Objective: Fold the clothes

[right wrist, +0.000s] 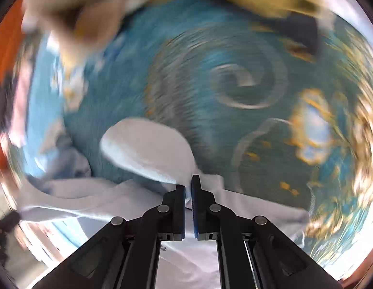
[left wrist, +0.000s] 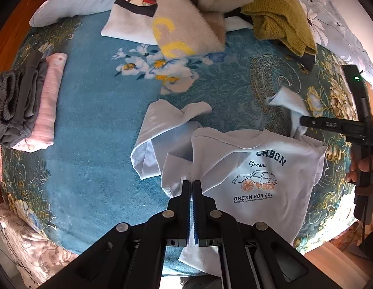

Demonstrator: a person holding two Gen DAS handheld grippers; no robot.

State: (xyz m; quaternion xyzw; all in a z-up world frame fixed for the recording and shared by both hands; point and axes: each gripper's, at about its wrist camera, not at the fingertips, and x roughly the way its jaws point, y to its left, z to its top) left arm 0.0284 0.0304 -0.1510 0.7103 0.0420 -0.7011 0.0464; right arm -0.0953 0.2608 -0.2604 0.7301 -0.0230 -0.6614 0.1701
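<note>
A white T-shirt (left wrist: 254, 168) with a car print and "GREEN FOR ALL" lies rumpled on the blue floral blanket (left wrist: 95, 125). My left gripper (left wrist: 191, 183) is shut on the shirt's left shoulder fabric, pointing straight down. My right gripper (left wrist: 303, 121) comes in from the right edge of the left wrist view and pinches the shirt's right sleeve (left wrist: 287, 101), which sticks up past it. In the blurred right wrist view that gripper (right wrist: 188, 183) is shut on the white sleeve (right wrist: 148, 144), with more of the shirt (right wrist: 90, 204) below.
A folded stack of grey and pink clothes (left wrist: 30, 106) sits at the left. A heap of unfolded clothes fills the far side: a beige fleece (left wrist: 186, 24), a mustard knit (left wrist: 282, 21), a printed white top (left wrist: 128, 4). A hand (left wrist: 359, 166) holds the right gripper.
</note>
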